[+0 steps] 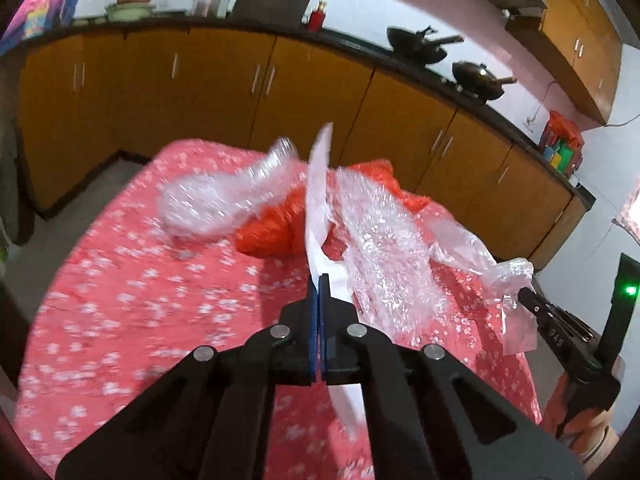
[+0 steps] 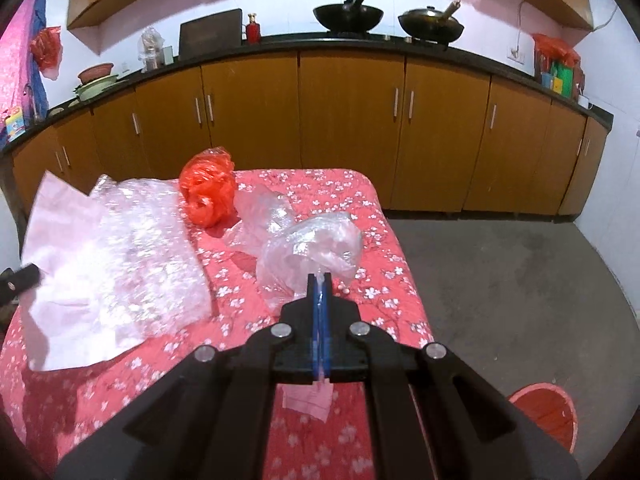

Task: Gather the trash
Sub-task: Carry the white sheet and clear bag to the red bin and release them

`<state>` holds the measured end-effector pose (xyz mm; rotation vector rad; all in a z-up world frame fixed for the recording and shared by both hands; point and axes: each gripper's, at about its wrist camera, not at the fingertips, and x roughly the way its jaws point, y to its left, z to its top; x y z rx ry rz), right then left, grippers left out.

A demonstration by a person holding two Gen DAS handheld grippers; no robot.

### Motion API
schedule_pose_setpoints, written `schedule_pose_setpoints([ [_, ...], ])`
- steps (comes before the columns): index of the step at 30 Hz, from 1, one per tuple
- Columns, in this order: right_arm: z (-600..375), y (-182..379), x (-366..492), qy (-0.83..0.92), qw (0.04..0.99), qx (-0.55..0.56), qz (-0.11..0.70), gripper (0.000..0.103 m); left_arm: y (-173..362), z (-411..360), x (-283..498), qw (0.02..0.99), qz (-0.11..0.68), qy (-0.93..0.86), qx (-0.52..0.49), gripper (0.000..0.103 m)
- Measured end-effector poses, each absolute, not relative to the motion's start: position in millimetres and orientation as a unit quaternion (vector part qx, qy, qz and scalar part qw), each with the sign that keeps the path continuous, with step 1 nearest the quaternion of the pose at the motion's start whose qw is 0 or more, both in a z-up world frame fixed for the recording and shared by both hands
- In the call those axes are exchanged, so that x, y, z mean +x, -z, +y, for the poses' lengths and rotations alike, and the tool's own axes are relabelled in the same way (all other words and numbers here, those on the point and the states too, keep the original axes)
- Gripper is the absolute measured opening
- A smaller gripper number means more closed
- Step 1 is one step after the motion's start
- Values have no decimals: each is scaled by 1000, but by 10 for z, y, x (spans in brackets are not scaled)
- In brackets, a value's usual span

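Below the table's right edge [image 2: 404, 280] stands the red bin [image 2: 548, 408]; my right gripper [image 2: 319, 280], closed on clear plastic [image 2: 316, 244], is nearer; my left gripper [image 1: 319, 284] pinches paper [image 1: 318, 184].

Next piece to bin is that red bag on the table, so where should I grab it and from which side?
Grip the red bag at its bunched top knot, coming straight down from above. It sits crumpled in a mound, and the raised folds give the fingers something to pinch. Both grippers look full, so one must likely unload first.
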<state>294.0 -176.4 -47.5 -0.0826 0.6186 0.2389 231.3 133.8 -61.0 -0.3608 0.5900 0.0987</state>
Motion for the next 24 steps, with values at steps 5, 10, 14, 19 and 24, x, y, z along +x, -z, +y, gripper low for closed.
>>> schedule_pose_setpoints([
  [5, -1836, 343, 2730, -123, 948, -32, 291, 3, 324, 1333, 2086, 949, 262, -44, -171, 0],
  [10, -1967, 257, 2588, -114, 953, -24, 281, 3, 112, 1161, 2034, 955, 247, -16, -161, 0],
  [14, -2167, 220, 2506, -95, 956, -16, 277, 3, 49, 884, 2097, 958, 244, 17, -147, 0],
  [19, -2506, 212, 2400, -61, 960, -5, 275, 3, 43, 509, 2199, 957, 248, 69, -136, 0],
  [24, -2875, 265, 2291, -26, 960, 4, 278, 3, 56, 52, 2279, 952, 254, 122, -122, 0],
])
